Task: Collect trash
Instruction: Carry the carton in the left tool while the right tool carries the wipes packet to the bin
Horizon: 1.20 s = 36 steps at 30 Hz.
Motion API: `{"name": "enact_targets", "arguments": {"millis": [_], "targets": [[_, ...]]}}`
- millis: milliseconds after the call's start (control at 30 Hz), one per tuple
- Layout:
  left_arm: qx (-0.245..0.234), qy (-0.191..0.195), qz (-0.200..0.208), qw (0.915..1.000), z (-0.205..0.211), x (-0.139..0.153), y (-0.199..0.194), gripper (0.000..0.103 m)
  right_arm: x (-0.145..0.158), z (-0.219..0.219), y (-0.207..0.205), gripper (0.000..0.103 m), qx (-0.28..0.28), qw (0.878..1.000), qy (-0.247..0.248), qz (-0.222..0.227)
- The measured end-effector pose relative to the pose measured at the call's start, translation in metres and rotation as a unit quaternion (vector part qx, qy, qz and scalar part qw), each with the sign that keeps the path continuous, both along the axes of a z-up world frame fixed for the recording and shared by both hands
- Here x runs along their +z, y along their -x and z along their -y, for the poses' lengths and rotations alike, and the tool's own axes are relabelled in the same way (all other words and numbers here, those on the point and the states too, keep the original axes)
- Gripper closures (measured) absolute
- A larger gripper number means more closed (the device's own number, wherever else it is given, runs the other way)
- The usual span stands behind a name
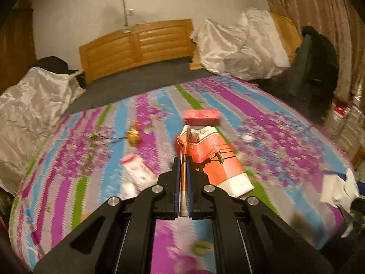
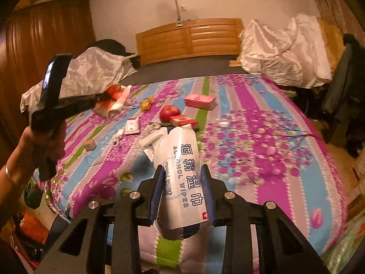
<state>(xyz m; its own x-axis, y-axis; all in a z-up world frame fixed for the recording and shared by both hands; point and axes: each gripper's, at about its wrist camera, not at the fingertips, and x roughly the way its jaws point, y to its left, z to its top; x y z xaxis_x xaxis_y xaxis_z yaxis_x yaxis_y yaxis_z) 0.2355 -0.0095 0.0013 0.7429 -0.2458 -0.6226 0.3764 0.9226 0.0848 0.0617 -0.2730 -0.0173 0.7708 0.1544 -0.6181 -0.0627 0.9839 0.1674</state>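
My left gripper (image 1: 182,159) is shut on the flattened edge of an orange-and-white carton (image 1: 216,159) and holds it above the bed. From the right wrist view, a hand carries that left gripper (image 2: 97,99) at the left, with the carton (image 2: 114,101) hanging from its tip. My right gripper (image 2: 182,178) is shut on a white pack of alcohol wipes (image 2: 182,159), which sticks out forward between the blue pads (image 2: 159,182). On the flowered sheet (image 2: 262,137) lie a pink box (image 2: 200,100), a yellow wrapper (image 2: 146,104), a red-and-white packet (image 2: 132,125) and a small red box (image 2: 182,121).
A red apple (image 2: 169,113), a wooden block (image 2: 90,145) and a white cap (image 2: 223,123) also lie on the bed. A wooden headboard (image 2: 189,38) stands at the back. Silver-covered bundles (image 2: 285,48) flank it, and a wardrobe (image 2: 45,36) is at the left.
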Motion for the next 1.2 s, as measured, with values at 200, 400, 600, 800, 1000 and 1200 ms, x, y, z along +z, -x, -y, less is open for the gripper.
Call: {"name": "enact_targets", "arguments": {"millis": [200,400,600,800,1000,1200], "targets": [[-0.038,-0.005,-0.018,0.9991,0.052,-0.007,0.037,0.099,0.011,0.027,0.038,0.069,-0.048,0.999,0.010,0.004],[-0.084,-0.002,-0.023,0.9962,0.109,-0.001,0.062,0.099,0.022,0.069,0.074,0.069,-0.112,0.993,0.017,0.008],[-0.136,-0.004,-0.009,0.9906,0.168,0.012,0.081,0.099,0.036,0.122,0.112,0.069,-0.190,0.982,0.022,0.011],[-0.196,-0.010,0.000,0.9806,0.230,0.021,0.102,0.099,0.048,0.181,0.151,0.069,-0.273,0.961,0.029,0.009],[-0.258,-0.018,0.014,0.9657,0.295,0.031,0.127,0.099,0.056,0.246,0.201,0.069,-0.355,0.934,0.035,0.007],[-0.316,-0.025,0.022,0.9480,0.351,0.035,0.160,0.099,0.054,0.291,0.247,0.069,-0.419,0.907,0.037,-0.007]]}}
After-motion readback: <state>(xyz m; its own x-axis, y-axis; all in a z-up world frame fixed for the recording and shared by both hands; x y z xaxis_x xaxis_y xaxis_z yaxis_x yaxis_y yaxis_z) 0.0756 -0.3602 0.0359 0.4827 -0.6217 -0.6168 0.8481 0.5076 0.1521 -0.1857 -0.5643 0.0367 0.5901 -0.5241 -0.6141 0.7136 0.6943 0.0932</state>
